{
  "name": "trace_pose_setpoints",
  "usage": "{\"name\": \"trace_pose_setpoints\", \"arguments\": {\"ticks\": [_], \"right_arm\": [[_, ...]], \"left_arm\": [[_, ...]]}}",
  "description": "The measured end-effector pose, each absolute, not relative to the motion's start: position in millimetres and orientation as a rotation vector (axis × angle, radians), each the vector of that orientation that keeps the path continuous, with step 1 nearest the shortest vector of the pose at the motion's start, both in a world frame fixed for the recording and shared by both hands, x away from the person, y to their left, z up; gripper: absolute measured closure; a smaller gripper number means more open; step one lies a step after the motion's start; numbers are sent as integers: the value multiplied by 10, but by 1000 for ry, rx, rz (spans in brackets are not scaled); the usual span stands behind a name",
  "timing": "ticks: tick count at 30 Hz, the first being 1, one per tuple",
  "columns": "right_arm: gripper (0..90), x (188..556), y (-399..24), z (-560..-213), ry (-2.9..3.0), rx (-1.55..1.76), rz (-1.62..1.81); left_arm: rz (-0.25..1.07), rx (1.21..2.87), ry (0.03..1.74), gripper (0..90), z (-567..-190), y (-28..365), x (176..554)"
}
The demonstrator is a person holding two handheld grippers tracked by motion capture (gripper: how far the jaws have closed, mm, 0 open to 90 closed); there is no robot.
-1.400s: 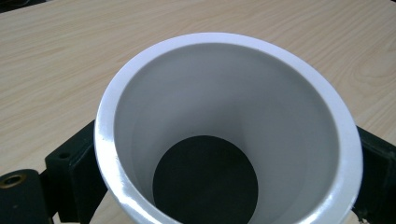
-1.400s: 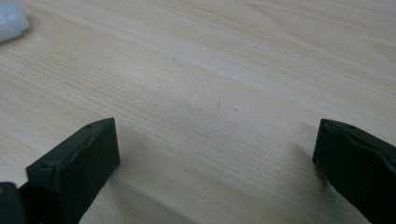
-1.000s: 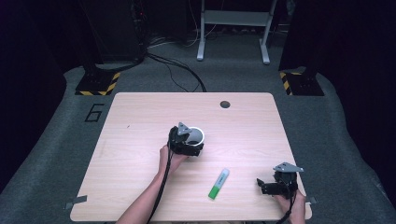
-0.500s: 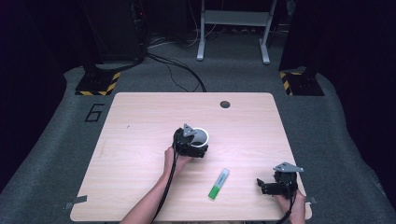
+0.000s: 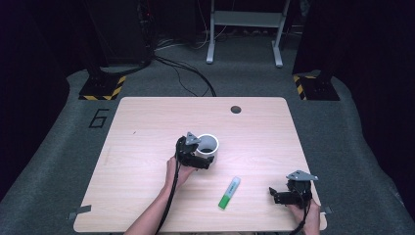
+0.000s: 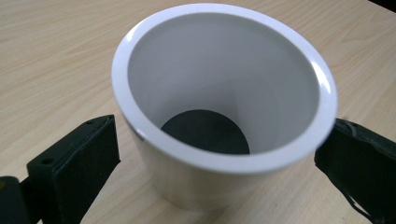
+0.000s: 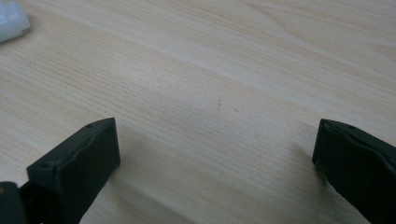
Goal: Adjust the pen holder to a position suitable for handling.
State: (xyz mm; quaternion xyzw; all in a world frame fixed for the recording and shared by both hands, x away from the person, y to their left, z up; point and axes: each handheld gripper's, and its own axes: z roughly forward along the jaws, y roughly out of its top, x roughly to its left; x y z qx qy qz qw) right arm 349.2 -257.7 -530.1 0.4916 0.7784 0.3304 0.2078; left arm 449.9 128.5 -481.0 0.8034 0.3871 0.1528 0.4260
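A white cup (image 5: 207,146) stands upright near the middle of the wooden table (image 5: 147,127). In the left gripper view the cup (image 6: 224,93) has a dark bottom and nothing inside. My left gripper (image 5: 204,155) (image 6: 219,158) is open, with one jaw on each side of the cup; the left jaw stands slightly off the wall and the right jaw is at the rim. A green marker with a white cap (image 5: 229,193) lies toward the front. At the front right, my right gripper (image 5: 273,195) (image 7: 215,154) is open over bare wood.
The marker's white cap (image 7: 11,21) shows at the top left corner of the right gripper view. A dark round hole (image 5: 236,109) sits near the table's far edge. Cables and stand legs (image 5: 244,44) lie on the grey floor beyond.
My left gripper has moved a little to the right, closer around the cup. The right gripper and the marker have stayed put.
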Motion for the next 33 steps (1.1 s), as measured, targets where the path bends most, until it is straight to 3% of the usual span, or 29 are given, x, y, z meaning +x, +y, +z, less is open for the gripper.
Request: {"name": "trace_pose_setpoints", "arguments": {"ticks": [16,33], "right_arm": [[0,3494,-2578,-5301,2168,1369,920],[0,3496,-2578,-5301,2171,1363,920]], "left_arm": [[447,2012,926,2,-4704,1719,4045],[539,2035,1025,2,-4947,2309,3512]]}}
